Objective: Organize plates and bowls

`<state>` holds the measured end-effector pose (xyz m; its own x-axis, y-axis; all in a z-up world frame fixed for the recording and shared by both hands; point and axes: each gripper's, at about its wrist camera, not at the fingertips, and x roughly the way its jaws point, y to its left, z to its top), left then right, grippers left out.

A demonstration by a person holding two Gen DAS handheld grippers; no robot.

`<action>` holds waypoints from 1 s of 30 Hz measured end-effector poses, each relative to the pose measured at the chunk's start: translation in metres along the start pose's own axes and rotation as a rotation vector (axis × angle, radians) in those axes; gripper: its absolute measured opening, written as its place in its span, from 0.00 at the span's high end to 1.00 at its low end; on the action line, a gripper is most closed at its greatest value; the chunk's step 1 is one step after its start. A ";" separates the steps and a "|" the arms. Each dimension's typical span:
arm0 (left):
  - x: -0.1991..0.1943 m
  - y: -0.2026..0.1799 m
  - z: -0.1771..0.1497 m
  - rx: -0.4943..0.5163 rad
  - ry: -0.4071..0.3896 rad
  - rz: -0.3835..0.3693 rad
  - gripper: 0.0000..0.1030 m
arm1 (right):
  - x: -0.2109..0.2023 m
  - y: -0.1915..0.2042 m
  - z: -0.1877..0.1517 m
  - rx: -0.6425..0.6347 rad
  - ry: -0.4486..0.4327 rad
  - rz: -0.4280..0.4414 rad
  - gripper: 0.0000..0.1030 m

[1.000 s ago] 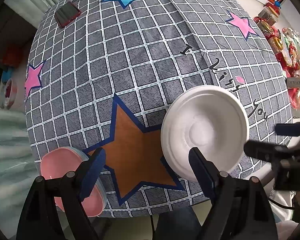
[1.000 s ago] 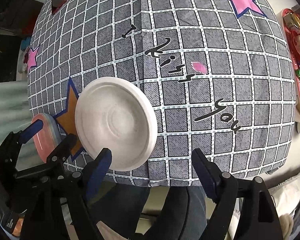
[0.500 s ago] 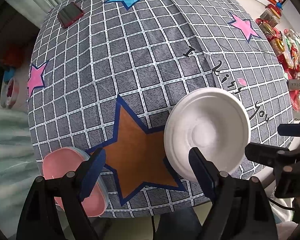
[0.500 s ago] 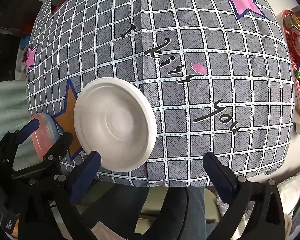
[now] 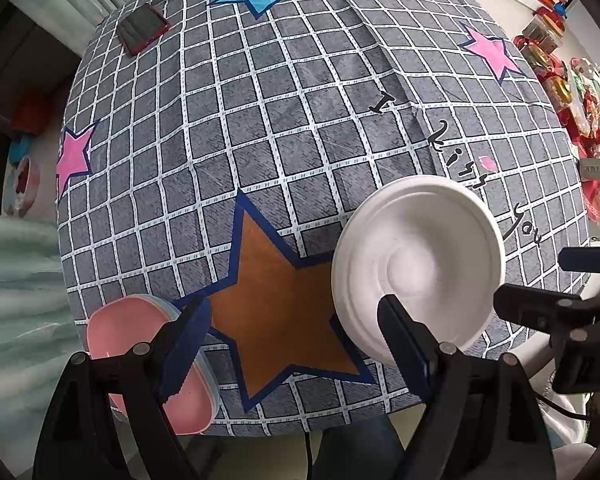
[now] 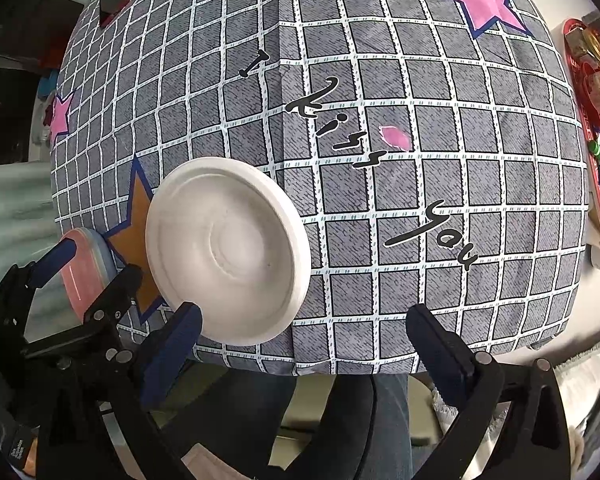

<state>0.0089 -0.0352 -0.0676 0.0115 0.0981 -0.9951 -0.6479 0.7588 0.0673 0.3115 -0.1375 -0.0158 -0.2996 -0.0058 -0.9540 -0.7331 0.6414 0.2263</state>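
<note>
Resting near the front edge of the counter (image 5: 300, 120), on its grey checked cloth with coloured stars, the round white foam plate (image 5: 418, 264) lies flat and free. The right gripper (image 6: 304, 336) hangs above the counter's edge, its jaws just opened to their widest, nothing between them; the plate sits beside its left finger. The left gripper (image 5: 296, 336) points down over the orange star (image 5: 276, 300), jaws wide and empty. At the front left corner sits a stack of pink and pale-blue plates (image 5: 148, 344).
</note>
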 end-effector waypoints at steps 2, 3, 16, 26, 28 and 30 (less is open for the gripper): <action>0.001 0.000 0.000 -0.002 0.002 0.001 0.15 | 0.000 -0.001 0.001 -0.003 0.002 -0.001 0.00; 0.001 0.000 0.000 -0.002 0.003 0.000 0.15 | 0.001 -0.001 0.001 -0.004 0.004 -0.002 0.00; 0.026 0.001 0.007 -0.051 0.053 -0.023 0.15 | 0.021 -0.004 0.001 -0.003 0.033 -0.022 0.00; 0.073 -0.005 0.012 -0.107 0.109 -0.038 0.15 | 0.071 -0.018 0.003 0.029 0.073 -0.055 0.00; 0.082 -0.008 0.010 -0.111 0.125 -0.044 0.15 | 0.081 -0.018 0.003 0.025 0.073 -0.045 0.00; 0.086 -0.011 0.008 -0.120 0.118 -0.054 0.14 | 0.090 -0.018 0.003 0.019 0.079 -0.049 0.00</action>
<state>0.0231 -0.0293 -0.1537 -0.0366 -0.0224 -0.9991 -0.7349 0.6781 0.0117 0.2990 -0.1472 -0.1063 -0.3113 -0.0972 -0.9453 -0.7366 0.6532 0.1754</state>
